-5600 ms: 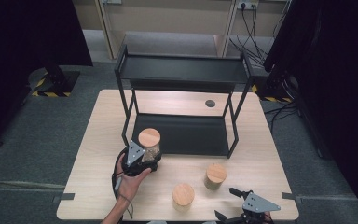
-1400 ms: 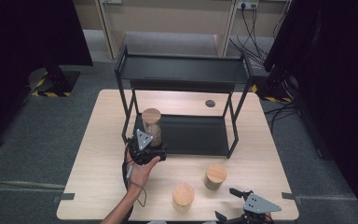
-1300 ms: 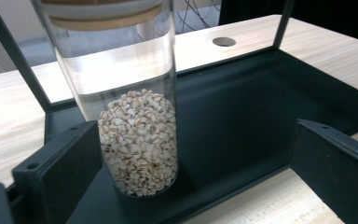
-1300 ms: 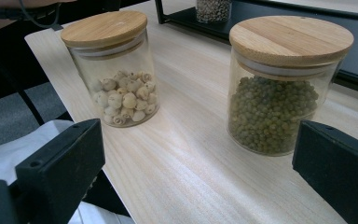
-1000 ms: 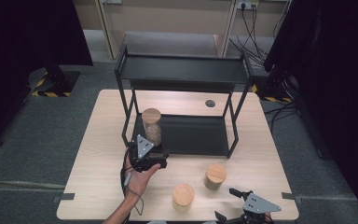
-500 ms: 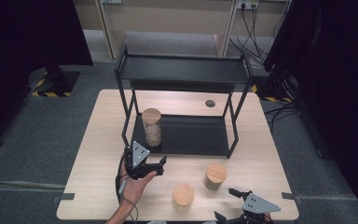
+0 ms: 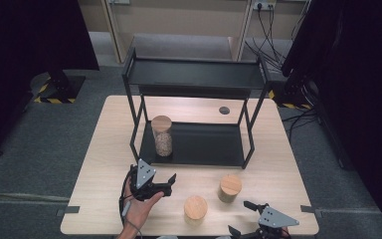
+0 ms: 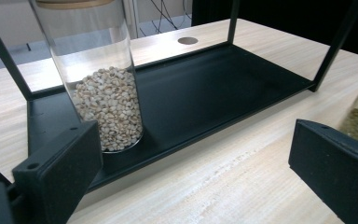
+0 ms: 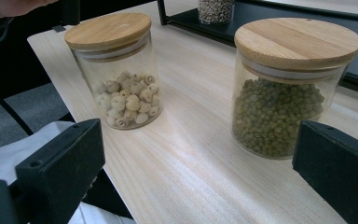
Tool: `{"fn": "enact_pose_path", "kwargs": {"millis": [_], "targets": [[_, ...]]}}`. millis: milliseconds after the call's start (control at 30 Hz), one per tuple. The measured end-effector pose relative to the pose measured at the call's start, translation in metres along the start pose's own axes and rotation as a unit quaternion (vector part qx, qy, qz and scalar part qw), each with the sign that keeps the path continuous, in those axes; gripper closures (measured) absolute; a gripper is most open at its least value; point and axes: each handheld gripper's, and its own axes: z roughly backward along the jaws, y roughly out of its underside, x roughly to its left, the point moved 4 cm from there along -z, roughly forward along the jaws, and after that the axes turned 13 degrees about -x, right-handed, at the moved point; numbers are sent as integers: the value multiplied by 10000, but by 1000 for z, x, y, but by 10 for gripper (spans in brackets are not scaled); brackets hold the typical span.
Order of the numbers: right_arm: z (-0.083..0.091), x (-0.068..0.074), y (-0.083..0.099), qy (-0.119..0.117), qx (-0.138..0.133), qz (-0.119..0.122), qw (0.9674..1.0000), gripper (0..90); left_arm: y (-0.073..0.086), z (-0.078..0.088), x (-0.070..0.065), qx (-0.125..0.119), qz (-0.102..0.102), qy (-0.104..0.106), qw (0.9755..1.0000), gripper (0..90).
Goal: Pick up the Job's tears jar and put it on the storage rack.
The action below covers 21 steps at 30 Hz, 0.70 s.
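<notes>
Since the black rack (image 7: pixel 194 144) gives storage on its lower shelf, the tall grain jar (image 7: pixel 162 135) stands upright at that shelf's left end. Left gripper (image 7: pixel 165 185) hangs empty in front of it, jaws apart above the table, probably freed for the two short jars (image 7: pixel 195 208) nearby.

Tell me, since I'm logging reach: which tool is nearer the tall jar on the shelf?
Left. The left tool sits open just in front of the tall jar; the right tool is far off at the table's near right edge.

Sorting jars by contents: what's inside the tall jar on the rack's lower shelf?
The tall jar holds pale grains filling its lower part; above them it looks empty up to the wooden lid.
</notes>
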Motion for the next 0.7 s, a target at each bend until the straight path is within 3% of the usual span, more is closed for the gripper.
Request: {"fn": "enact_pose_path", "kwargs": {"millis": [700], "targets": [[0, 0, 0, 0, -15, 5, 10000, 27, 11, 30, -10, -82, 36, 276, 9996, 22]]}}
